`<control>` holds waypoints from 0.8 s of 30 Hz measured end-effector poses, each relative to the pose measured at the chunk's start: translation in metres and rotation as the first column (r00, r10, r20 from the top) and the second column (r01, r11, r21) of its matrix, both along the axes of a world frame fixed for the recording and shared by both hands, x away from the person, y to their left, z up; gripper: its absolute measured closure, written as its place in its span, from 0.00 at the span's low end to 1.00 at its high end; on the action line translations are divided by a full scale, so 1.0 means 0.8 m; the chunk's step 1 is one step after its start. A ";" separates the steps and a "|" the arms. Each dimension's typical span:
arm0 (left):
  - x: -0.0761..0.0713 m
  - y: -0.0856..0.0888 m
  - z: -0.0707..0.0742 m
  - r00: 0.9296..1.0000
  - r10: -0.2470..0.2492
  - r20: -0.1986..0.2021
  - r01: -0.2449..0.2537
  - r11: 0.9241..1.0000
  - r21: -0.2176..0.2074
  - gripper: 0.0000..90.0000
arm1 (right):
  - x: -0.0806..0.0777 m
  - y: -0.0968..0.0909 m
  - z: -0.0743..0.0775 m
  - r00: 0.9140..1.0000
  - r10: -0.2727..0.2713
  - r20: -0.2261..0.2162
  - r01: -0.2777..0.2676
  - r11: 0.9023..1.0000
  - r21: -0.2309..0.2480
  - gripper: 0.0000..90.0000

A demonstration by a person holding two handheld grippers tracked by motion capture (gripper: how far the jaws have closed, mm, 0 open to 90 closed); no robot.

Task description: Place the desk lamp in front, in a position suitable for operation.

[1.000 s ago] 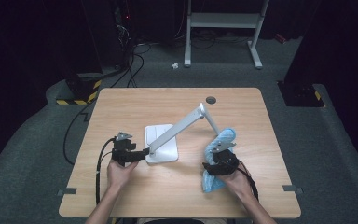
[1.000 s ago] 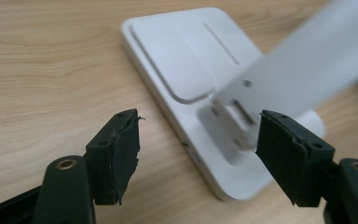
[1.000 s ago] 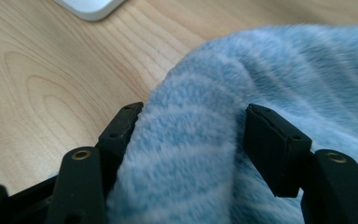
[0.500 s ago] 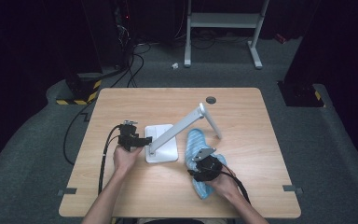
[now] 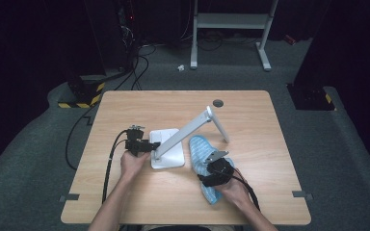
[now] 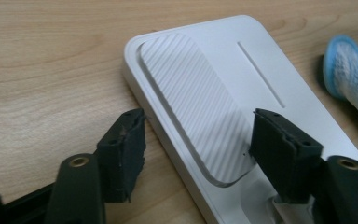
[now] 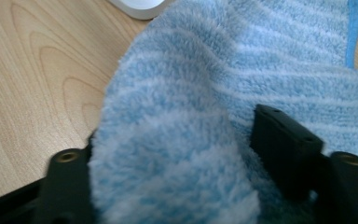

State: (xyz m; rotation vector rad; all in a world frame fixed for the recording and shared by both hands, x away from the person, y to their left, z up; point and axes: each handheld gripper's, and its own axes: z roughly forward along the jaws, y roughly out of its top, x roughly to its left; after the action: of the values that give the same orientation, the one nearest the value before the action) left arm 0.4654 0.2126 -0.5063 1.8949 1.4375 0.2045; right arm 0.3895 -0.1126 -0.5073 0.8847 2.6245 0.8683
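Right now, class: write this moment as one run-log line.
left gripper: jaws just closing, open astride edge of white flat lamp base | right gripper: fluffy blue-and-white striped cloth bunched between jaws just opening | wooden table

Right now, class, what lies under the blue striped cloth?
Under the blue striped cloth only the wooden table shows at its edges. The right gripper sits in its folds; anything beneath stays covered.

left gripper (image 5: 147, 144): moved right to the white lamp base (image 5: 169, 161), fingers closing astride its edge
right gripper (image 5: 211, 166): fingers opening
blue cloth (image 5: 203, 153): dragged leftward, nearer that base
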 end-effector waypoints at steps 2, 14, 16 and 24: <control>-0.005 -0.004 0.003 1.000 -0.027 0.016 0.026 0.999 0.037 0.42 | 0.003 -0.005 0.001 1.000 -0.018 -0.017 0.019 1.000 0.014 0.49; -0.028 -0.029 0.012 0.993 -0.117 0.009 0.115 0.987 0.116 0.45 | 0.035 -0.061 0.014 0.971 -0.238 0.024 0.236 0.969 0.066 0.77; -0.032 -0.031 0.013 0.993 -0.119 0.008 0.117 0.986 0.119 0.46 | 0.039 -0.072 0.017 0.960 -0.277 0.038 0.274 0.959 0.077 0.78; -0.054 -0.036 0.014 0.989 -0.145 -0.017 0.146 0.983 0.109 0.46 | 0.036 -0.084 0.012 0.937 -0.342 0.070 0.338 0.939 0.055 0.69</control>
State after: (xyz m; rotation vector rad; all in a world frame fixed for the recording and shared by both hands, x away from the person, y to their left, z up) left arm 0.4219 0.1835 -0.4952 2.0840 1.3101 0.2090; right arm 0.4186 -0.1800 -0.4974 1.2419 2.2957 0.8471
